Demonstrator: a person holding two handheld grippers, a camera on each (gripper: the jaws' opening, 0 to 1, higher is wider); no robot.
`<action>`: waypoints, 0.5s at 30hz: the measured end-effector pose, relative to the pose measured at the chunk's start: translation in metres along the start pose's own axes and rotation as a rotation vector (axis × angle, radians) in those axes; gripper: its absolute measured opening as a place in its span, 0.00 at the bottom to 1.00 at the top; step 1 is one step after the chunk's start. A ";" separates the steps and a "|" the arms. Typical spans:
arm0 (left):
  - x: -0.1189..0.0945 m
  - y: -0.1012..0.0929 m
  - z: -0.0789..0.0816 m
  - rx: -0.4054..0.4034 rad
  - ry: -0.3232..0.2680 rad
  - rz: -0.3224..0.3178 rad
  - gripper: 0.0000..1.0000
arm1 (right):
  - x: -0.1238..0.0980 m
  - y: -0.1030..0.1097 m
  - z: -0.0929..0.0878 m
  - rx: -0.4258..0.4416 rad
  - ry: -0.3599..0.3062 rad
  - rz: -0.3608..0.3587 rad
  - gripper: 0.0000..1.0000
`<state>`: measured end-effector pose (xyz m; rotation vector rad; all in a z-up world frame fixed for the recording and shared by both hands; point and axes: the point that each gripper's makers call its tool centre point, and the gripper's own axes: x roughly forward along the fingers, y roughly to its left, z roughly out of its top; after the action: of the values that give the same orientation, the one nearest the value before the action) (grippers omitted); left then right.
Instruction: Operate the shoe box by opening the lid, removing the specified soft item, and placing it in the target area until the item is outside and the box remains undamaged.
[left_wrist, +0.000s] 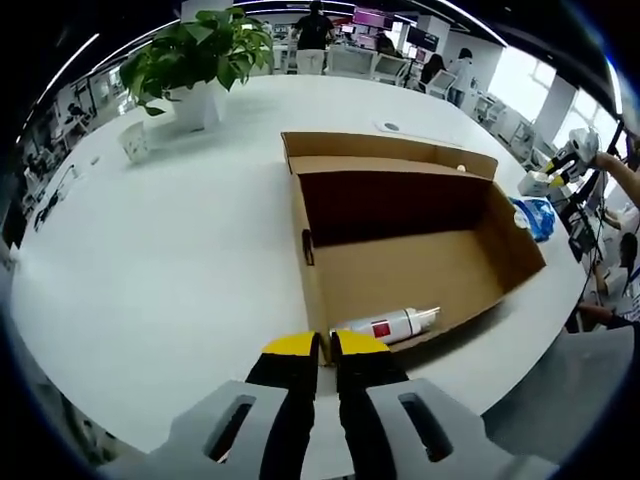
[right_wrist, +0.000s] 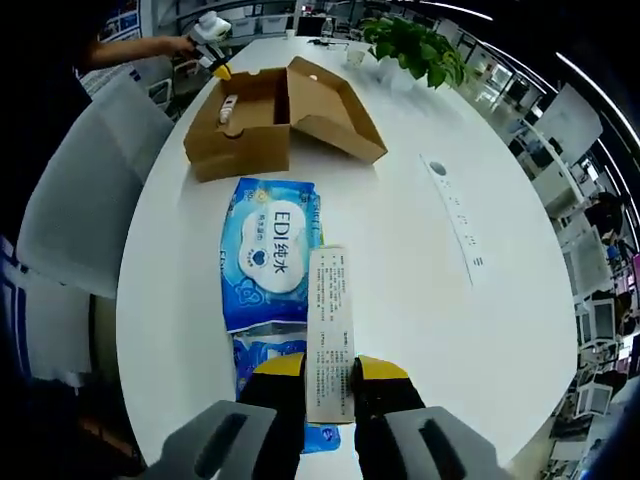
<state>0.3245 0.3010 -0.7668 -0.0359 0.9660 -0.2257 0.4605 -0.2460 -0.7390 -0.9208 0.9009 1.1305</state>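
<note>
While the shoe box (left_wrist: 405, 235) sits open on the white table (left_wrist: 170, 270) in the left gripper view, its lid is folded back at 12 o'clock and its far corner reaches close to the table's edge at 3 o'clock. A white bottle (left_wrist: 392, 324) with a red label lies inside against the near wall. The left gripper (left_wrist: 323, 347) hovers just outside that wall, its yellow-tipped jaws nearly together with nothing between them. Bare tabletop spreads wide toward 9 o'clock, up to a potted plant (left_wrist: 195, 55) and a small cup (left_wrist: 134, 141).

From the right gripper view, the right gripper (right_wrist: 331, 367) clamps a narrow printed paper strip (right_wrist: 330, 330) over a blue wet-wipes pack (right_wrist: 270, 262), outside the box, near the 9 o'clock edge.
</note>
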 end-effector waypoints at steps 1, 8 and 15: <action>0.000 0.000 0.000 -0.001 0.000 0.000 0.04 | 0.001 -0.002 -0.003 0.002 0.002 0.000 0.13; 0.000 0.001 0.000 -0.003 0.002 -0.001 0.04 | 0.008 -0.009 -0.017 -0.003 0.037 0.001 0.13; 0.001 0.001 0.000 0.001 0.004 0.001 0.04 | 0.015 -0.013 -0.026 -0.007 0.060 0.007 0.13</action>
<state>0.3251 0.3022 -0.7676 -0.0341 0.9702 -0.2252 0.4735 -0.2670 -0.7606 -0.9623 0.9500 1.1171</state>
